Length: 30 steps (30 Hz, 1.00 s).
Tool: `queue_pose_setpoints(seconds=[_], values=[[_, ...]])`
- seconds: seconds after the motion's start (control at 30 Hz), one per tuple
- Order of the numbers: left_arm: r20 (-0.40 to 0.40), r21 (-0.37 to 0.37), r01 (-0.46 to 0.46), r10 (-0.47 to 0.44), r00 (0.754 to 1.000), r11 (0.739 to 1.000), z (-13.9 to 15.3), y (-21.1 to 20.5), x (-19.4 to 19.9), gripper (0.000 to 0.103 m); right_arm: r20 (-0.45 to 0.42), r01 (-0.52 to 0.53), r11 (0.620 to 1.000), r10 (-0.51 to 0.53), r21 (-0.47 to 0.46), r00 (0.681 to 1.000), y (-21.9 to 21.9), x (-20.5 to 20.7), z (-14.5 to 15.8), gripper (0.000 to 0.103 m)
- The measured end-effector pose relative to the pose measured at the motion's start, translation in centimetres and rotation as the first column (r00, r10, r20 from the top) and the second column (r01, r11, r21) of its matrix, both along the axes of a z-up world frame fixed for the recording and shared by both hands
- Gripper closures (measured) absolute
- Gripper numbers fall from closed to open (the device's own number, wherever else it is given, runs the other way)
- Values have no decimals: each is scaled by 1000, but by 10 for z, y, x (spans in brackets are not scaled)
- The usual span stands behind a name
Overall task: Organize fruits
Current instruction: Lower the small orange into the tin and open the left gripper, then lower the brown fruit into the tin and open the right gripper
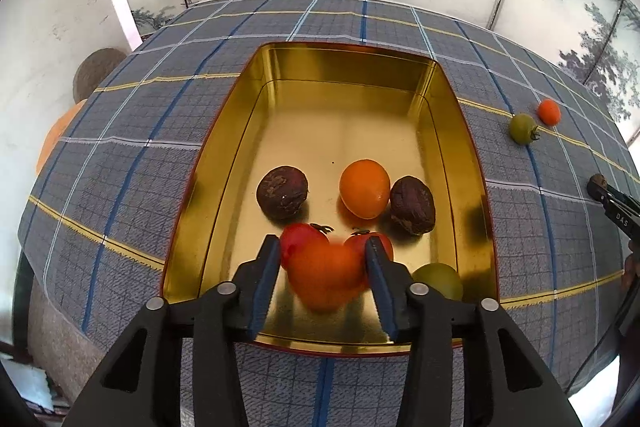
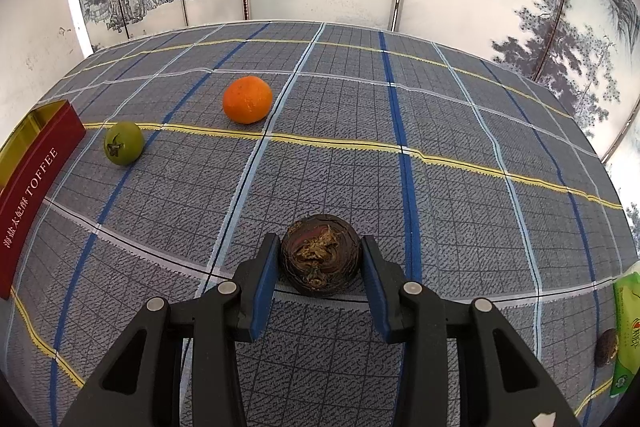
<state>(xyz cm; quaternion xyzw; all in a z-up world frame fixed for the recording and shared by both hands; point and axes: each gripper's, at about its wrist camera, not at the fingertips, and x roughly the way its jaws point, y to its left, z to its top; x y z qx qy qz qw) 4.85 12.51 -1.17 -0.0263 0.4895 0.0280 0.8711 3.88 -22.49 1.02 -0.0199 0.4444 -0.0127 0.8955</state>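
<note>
While the left gripper (image 1: 322, 259) sits spread around a blurred orange fruit (image 1: 326, 275) over the gold tin (image 1: 240, 131), the right gripper (image 2: 320, 259) brackets a dark brown fruit (image 2: 320, 254) on the near tablecloth (image 2: 460, 187), grip unclear.

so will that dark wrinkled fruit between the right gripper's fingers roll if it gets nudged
Probably: the dark wrinkled fruit looks round and sits on flat tablecloth, so a nudge could roll it. Its rough, shrivelled skin should grip the pads rather than slip. The right gripper brackets it, which should limit sideways escape.
</note>
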Motion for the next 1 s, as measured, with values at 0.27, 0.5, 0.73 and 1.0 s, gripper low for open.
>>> queue_pose_setpoints(seconds=[0.27, 0.5, 0.73, 1.0], values=[[18, 19, 14, -14, 1000, 1000, 0, 0, -3, 50, -7, -1, 1000, 1, 10, 1000, 9, 0, 5, 66], [94, 13, 10, -11, 996, 1000, 12, 3, -15, 46, 32, -136, 988, 134, 67, 990, 65, -3, 29, 66], [147, 7, -42, 41, 988, 999, 27, 23, -33, 43, 92, -376, 918, 367, 125, 926, 159, -8, 61, 66], [119, 24, -144, 141, 983, 989, 27, 59, -47, 42, 96, -555, 821, 546, 133, 832, 255, -13, 66, 66]])
